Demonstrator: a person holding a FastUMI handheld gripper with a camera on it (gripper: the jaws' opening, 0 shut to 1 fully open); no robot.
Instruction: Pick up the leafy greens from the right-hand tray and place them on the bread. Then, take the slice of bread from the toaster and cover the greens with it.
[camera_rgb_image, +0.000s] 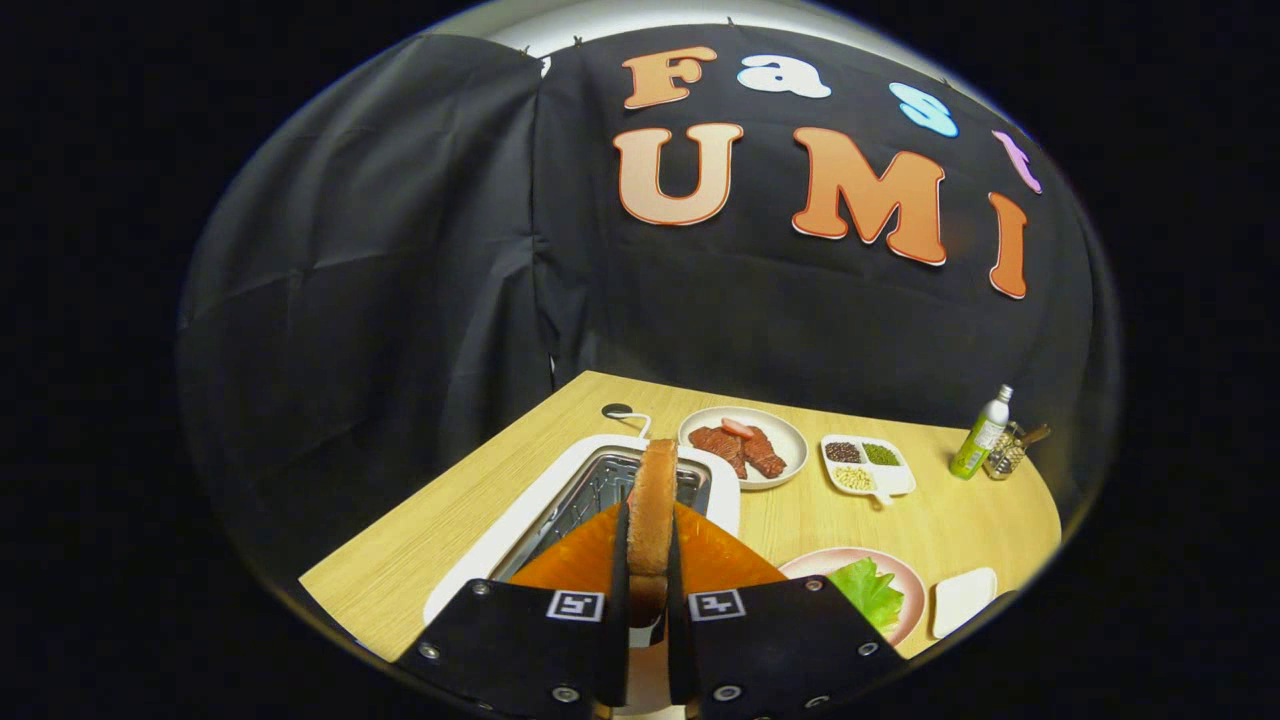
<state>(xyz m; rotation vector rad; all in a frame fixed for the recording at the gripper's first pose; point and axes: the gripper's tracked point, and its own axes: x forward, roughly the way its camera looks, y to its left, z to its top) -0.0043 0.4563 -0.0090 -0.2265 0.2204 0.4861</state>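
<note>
Upright, browned bread slice (652, 510) pinched between fingers (619, 560).

Gripper (648, 560) closed on the upright toasted bread slice (652, 500), directly above the white toaster (590, 480), blocking the way straight ahead. Beyond-right: round plate of red meat (742, 446) and white divided dish (868, 464). Near right: pink plate (905, 585) with green leafy lettuce (866, 590). Bare wooden table (450, 510) to the left, open for passing.

Tongs (648, 560) upright, fingers (617, 570) clamped on bread slice (652, 510)
</note>
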